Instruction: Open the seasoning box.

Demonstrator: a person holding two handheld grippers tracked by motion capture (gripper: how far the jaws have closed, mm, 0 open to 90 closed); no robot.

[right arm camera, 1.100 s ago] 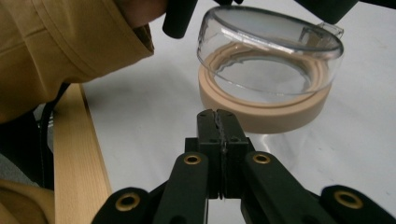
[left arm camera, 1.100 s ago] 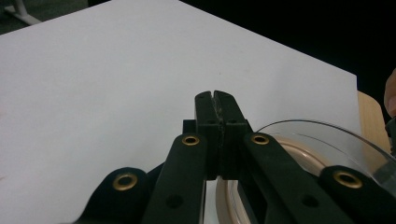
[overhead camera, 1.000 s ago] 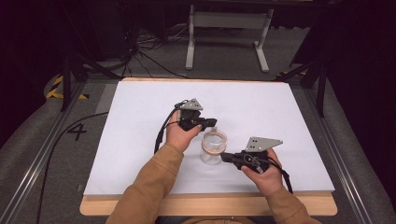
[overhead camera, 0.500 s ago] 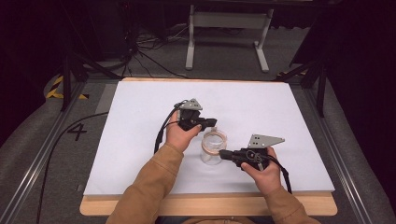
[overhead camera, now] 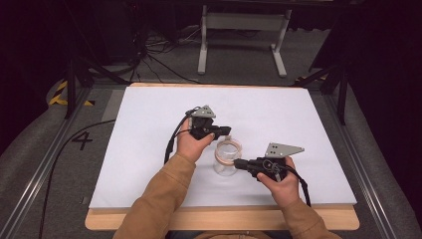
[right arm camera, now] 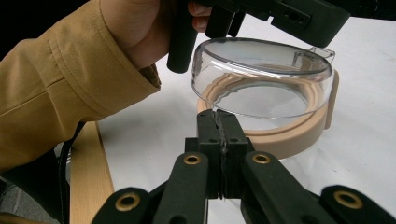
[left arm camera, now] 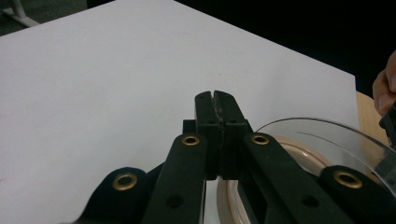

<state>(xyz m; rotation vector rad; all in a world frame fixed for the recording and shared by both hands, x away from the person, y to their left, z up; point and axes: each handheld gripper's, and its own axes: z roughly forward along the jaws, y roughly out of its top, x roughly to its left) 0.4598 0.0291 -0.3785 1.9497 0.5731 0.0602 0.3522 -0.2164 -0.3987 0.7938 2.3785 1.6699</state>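
Clear jar [overhead camera: 226, 158] with tan ring sits between left tool [overhead camera: 228, 131] and right tool [overhead camera: 237, 164], both closed, gripping nothing

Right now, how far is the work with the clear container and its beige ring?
Done: the clear container stands on the white table, its beige ring around it. In hand: both hand-held grippers are beside it, the left hand-held gripper by its rim and the right hand-held gripper at its side, both with jaws closed and empty. Left: neither grips it yet, so probably the handling itself.
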